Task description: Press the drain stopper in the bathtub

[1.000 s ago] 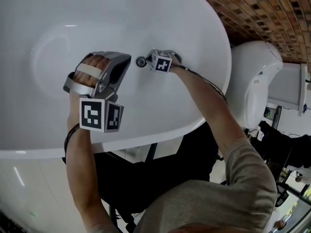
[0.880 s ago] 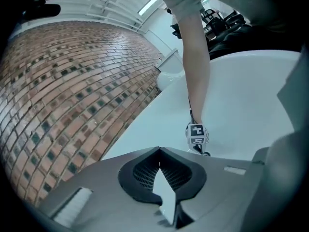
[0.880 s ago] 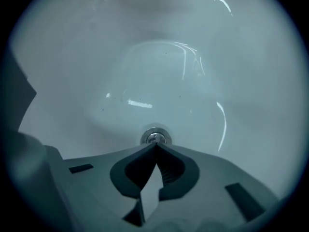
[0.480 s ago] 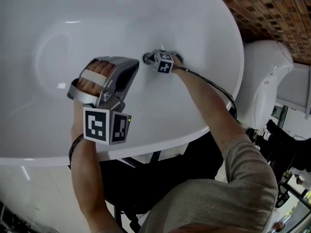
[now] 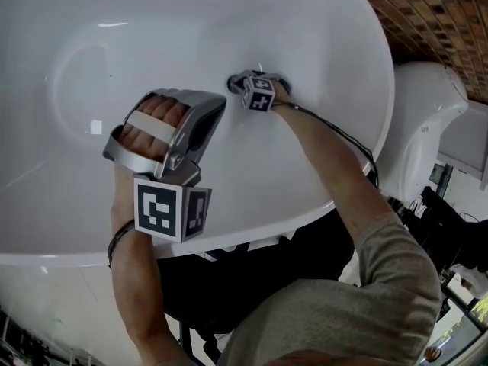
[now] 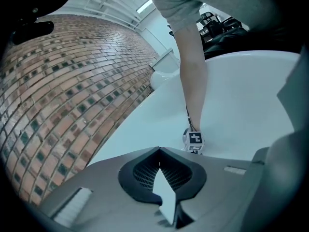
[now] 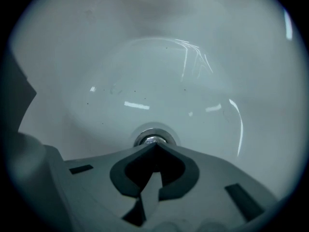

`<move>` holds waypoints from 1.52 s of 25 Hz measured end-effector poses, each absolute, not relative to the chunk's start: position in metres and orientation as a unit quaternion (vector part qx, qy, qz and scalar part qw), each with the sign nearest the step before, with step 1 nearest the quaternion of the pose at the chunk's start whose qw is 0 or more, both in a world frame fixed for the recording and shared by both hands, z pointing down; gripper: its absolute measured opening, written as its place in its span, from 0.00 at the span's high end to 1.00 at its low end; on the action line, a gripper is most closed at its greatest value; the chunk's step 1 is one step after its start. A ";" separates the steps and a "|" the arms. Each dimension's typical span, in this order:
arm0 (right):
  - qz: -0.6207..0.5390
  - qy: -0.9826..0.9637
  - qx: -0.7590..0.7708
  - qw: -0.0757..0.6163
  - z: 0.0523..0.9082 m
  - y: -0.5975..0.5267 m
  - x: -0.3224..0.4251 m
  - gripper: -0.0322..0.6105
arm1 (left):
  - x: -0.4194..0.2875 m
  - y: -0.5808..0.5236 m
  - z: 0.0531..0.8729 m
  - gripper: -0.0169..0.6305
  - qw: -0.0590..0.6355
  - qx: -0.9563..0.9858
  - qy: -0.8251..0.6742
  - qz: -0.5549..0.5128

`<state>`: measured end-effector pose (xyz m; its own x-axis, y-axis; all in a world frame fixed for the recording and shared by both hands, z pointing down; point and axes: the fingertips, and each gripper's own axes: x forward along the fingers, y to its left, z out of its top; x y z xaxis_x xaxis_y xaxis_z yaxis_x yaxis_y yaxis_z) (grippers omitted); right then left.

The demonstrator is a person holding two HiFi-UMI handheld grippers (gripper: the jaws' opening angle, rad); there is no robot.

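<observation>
your closed, empty right tool (image 7: pixel 155 148) sits at the drain stopper (image 7: pixel 150 140); press off-centre and it may skid across the bathtub (image 5: pixel 320 174).

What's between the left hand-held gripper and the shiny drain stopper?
Nothing but bare white bathtub. The head view shows an empty stretch from the left hand-held gripper to the drain stopper.

From my end, the white bathtub (image 5: pixel 76 29) is what carries everything: a glossy oval basin with a broad, rounded rim. Set into its bottom I see the round chrome drain stopper (image 7: pixel 153 140), with light streaks glinting on the white surface around it.
</observation>
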<state>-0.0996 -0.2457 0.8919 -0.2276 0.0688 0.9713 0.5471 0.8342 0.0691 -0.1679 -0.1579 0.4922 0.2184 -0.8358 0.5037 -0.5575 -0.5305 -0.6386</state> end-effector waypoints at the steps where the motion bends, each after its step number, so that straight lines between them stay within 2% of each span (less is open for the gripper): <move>1: -0.216 -0.750 -0.208 0.589 0.892 -0.244 -0.101 0.94 | -0.168 -0.158 0.493 0.96 0.164 -0.764 0.455 -0.428; 3: -0.224 -0.740 -0.215 0.596 0.894 -0.243 -0.102 0.94 | -0.169 -0.157 0.495 0.96 0.163 -0.763 0.456 -0.429; 7: -0.150 -0.737 -0.193 0.630 0.880 -0.250 -0.099 0.95 | -0.174 -0.160 0.502 0.96 0.155 -0.756 0.464 -0.435; 11: -0.178 -0.764 -0.182 0.593 0.812 -0.259 -0.113 0.95 | -0.185 -0.162 0.507 0.96 0.148 -0.754 0.474 -0.431; 14: -0.188 -0.818 -0.143 0.525 0.719 -0.272 -0.128 0.95 | -0.198 -0.162 0.504 0.96 0.138 -0.749 0.496 -0.416; 17: -0.189 -0.885 -0.090 0.416 0.587 -0.272 -0.131 0.95 | -0.210 -0.164 0.492 0.96 0.131 -0.746 0.530 -0.381; 21: -0.203 -0.942 -0.049 0.262 0.408 -0.236 -0.084 0.95 | -0.221 -0.158 0.452 0.96 0.129 -0.738 0.591 -0.299; 24: -0.214 -0.961 -0.018 0.176 0.304 -0.200 -0.037 0.95 | -0.212 -0.141 0.382 0.96 0.152 -0.733 0.620 -0.234; 28: -0.215 -0.971 0.004 0.106 0.233 -0.150 0.016 0.95 | -0.168 -0.102 0.285 0.96 0.179 -0.751 0.617 -0.154; 36: -0.212 -0.977 -0.002 -0.039 0.140 -0.060 0.076 0.95 | -0.071 -0.012 0.160 0.96 0.280 -0.746 0.588 -0.138; 38: -0.226 -0.973 -0.008 -0.056 0.123 -0.045 0.086 0.95 | -0.050 0.008 0.139 0.96 0.296 -0.744 0.586 -0.123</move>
<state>0.0861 -0.0450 0.1232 -0.9936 0.0412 -0.1051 -0.0092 0.8981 0.4396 -0.0502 0.0076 0.1390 0.2829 -0.9451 -0.1636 -0.8000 -0.1384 -0.5839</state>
